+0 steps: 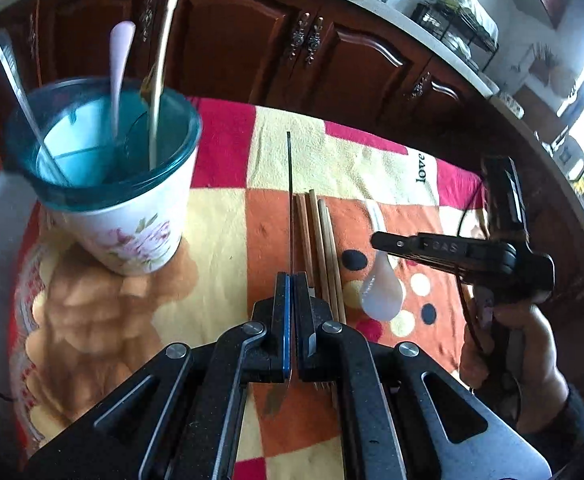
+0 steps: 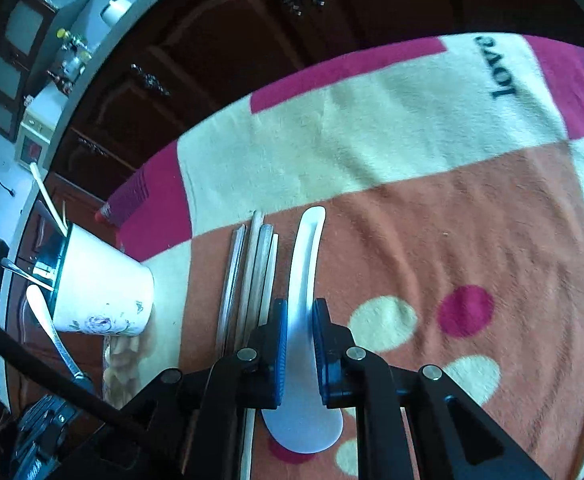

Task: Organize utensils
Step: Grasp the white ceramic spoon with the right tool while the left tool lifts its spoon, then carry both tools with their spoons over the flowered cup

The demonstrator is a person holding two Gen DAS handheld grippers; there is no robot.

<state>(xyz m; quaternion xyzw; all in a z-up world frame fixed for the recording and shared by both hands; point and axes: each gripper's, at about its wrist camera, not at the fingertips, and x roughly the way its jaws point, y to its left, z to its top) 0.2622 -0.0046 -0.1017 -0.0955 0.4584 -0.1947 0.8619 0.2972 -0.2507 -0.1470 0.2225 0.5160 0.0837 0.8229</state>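
Utensils lie in a row on the patchwork blanket (image 2: 432,128) that covers the desk: a thin metal utensil (image 1: 289,200), seen edge-on, several wooden chopsticks (image 1: 324,248) just beside it, and a white ceramic spoon (image 2: 304,320) at the right end. The left gripper (image 1: 290,280) has its jaws closed on the metal utensil, while the right gripper (image 2: 299,312) has its jaws closed on the white spoon's handle, pads pressing both sides. Near the row's left stands a flowered cup (image 1: 131,220) with a blue glass rim, holding a metal spoon (image 1: 19,92), a pale spoon (image 1: 119,64) and a gold-toned utensil (image 1: 159,80).
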